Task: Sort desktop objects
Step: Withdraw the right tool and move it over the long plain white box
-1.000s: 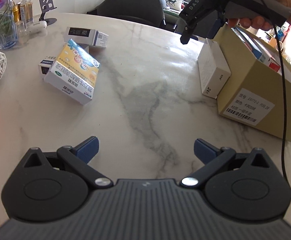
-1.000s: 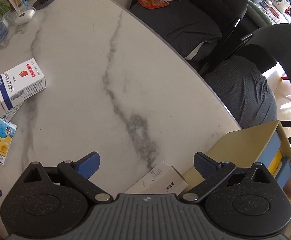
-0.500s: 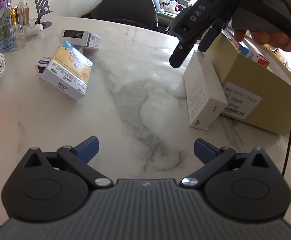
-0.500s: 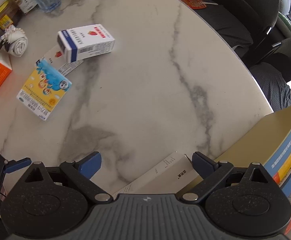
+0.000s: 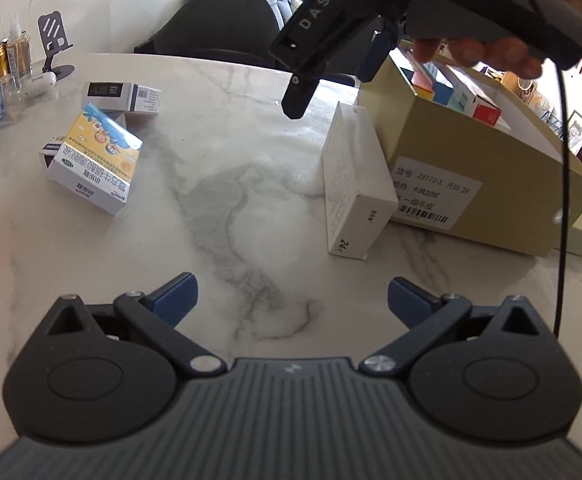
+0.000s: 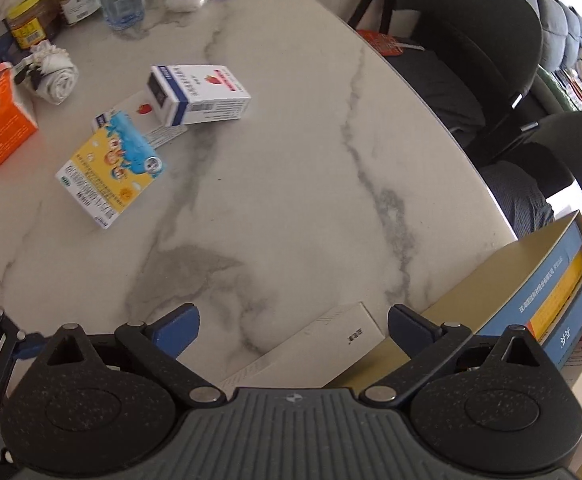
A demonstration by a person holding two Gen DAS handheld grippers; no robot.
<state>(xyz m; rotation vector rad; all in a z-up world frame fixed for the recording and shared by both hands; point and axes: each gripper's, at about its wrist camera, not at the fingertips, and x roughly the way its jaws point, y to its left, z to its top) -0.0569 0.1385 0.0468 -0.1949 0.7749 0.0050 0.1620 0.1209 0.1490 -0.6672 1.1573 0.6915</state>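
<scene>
- Two grippers are in play. In the left wrist view, the left gripper [image 5: 291,294] hovers over the white grey-veined marble tabletop [image 5: 227,200] with its blue-padded fingers [image 5: 175,294] spread wide and nothing between them.
- Ahead, the right gripper [image 5: 331,76], held by a hand [image 5: 479,50], hangs above a plain white matte carton [image 5: 353,184] that stands against the khaki cardboard bin [image 5: 475,184], which already holds several packets.
- To the left lies a glossy yellow-and-blue cartoon-printed box [image 5: 97,160], with a small white-and-black box [image 5: 121,96] beyond it.
- In the right wrist view, that gripper's fingers [image 6: 177,326] are parted and empty, the white carton just below them.
- I judge the step to be reaching for the next item; the move calls for lowering squarely over the carton's narrow faces, since smooth card may slip.
</scene>
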